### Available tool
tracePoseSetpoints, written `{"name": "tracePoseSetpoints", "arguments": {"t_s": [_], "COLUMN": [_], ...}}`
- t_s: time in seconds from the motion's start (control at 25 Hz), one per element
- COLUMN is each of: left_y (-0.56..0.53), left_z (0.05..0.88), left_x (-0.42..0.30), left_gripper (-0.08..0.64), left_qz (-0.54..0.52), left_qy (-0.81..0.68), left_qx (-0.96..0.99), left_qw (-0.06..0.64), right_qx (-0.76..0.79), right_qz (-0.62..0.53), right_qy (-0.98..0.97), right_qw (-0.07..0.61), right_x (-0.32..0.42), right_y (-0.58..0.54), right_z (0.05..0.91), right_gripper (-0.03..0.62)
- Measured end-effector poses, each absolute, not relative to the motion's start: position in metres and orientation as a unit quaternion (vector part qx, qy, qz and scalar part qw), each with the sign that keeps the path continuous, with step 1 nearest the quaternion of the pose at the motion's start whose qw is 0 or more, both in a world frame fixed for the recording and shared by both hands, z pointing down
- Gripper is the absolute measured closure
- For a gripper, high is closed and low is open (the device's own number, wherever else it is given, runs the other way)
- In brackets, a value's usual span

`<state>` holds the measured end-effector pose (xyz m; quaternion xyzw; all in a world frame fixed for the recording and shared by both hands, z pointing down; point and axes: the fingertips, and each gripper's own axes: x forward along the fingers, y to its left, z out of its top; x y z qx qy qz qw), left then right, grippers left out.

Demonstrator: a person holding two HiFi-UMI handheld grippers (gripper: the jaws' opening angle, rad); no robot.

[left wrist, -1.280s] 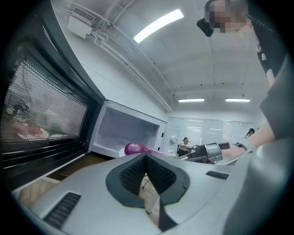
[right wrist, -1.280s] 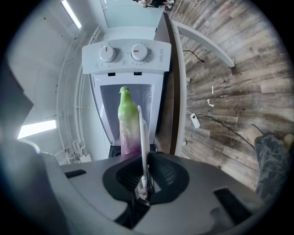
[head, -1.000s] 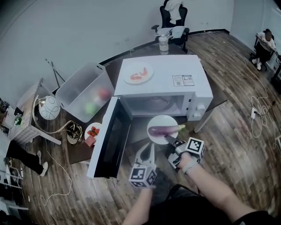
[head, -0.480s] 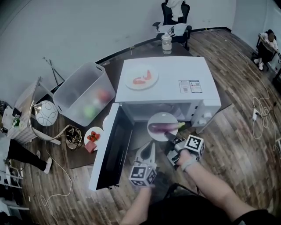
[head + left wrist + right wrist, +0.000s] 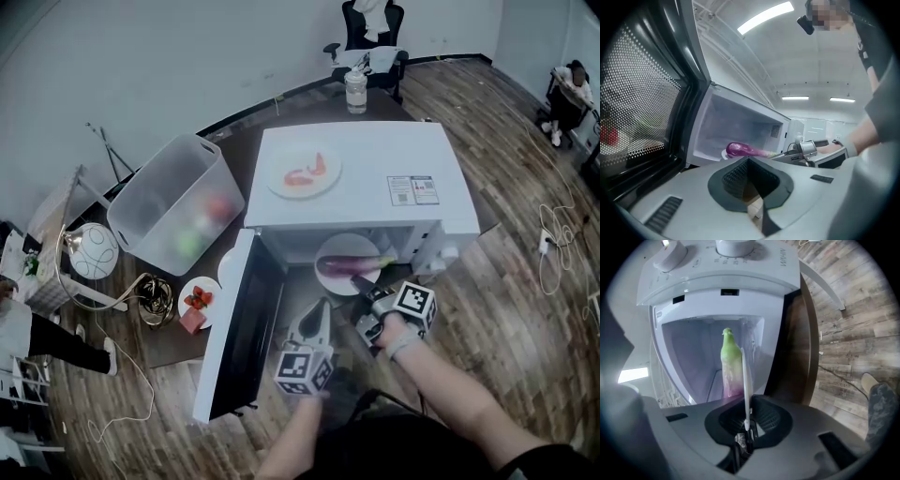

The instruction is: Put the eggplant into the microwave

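My right claw (image 5: 746,425) is shut tight on the thin edge of one white plate (image 5: 744,380), and the one eggplant (image 5: 730,366) lies on that plate, purple end near my claw and green end pointing into the microwave (image 5: 375,197). The plate sits right at the microwave's open front, with its far part under the roof. My left claw (image 5: 749,161) is closed with nothing in it, just in front of the microwave, between the swung-out door (image 5: 239,328) and my right claw. I count two claws, one eggplant, one microwave and three plates: the one I hold, one with pink food (image 5: 303,173) on top of the microwave, and a small one with red berries (image 5: 197,295) to the left of the microwave. One clear bin (image 5: 173,202) is also left of it, and one bottle (image 5: 355,92) is behind it. Only the head view shows those other plates. Only the right gripper view shows the microwave's two knobs (image 5: 670,256). Only the left gripper view shows the dotted screen inside the door.
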<state>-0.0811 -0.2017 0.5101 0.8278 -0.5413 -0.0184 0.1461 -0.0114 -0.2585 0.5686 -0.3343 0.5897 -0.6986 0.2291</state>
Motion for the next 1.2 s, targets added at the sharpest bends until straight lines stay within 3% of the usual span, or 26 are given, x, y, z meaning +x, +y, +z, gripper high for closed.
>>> {"name": "tracePoseSetpoints", "arguments": {"t_s": [1.2], "left_y": [-0.244], "left_z": [0.511], "left_x": [-0.095], "left_gripper": [0.56], "left_qz": [-0.022], "left_qy": [-0.544], "left_qx": [0.825], "left_qw": [0.15], "right_qx": [-0.356], "right_qz": [-0.71], "right_qy": [0.56], "right_qw": [0.236], "right_x": [-0.017], "right_y": [-0.298], "right_z": [0.573], "right_gripper": [0.571]}}
